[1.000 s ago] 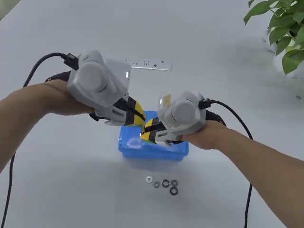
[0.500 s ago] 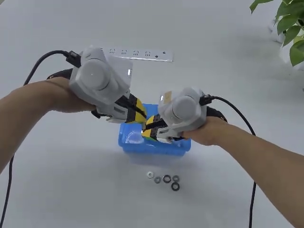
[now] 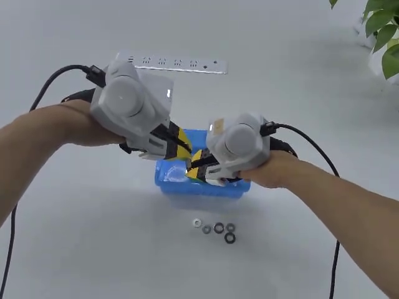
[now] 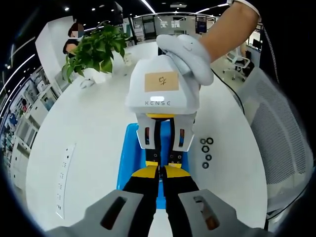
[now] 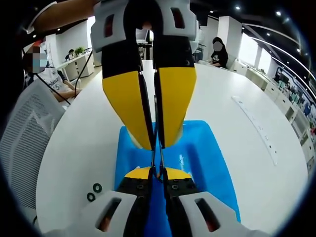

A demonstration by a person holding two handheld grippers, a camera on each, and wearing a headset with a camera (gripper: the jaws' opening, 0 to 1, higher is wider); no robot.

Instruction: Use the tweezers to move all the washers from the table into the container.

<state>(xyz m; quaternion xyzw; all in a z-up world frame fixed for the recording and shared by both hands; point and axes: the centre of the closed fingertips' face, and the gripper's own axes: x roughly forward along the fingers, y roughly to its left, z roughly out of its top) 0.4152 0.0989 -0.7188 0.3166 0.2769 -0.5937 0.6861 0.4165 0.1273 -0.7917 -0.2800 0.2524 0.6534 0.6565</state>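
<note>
White table [image 3: 299, 75] (open-plan office [image 5: 256, 49])

Open office, desks [image 5: 259, 74], mesh chair [image 5: 22, 138]

The container [image 3: 199, 185] is showing blue on the white worktop [image 3: 93, 249]. The left gripper [image 3: 187, 156] and right gripper [image 3: 192, 172] are showing grey shells and yellow-and-black jaws. The 5 washers [image 3: 215, 228] are showing silver to dark grey.

Left gripper [image 3: 184, 149]: rounded grey housing, black jaws with yellow tips, black cable [image 3: 48, 89] off the rear. Right gripper [image 3: 194, 169]: same build, second cable [image 3: 307, 147] likewise black. Tan label [image 4: 162, 81] with handwritten mark on housing top, lit white strip [image 4: 157, 98] below it. 2 forearms [image 3: 37, 134] bare.
</note>
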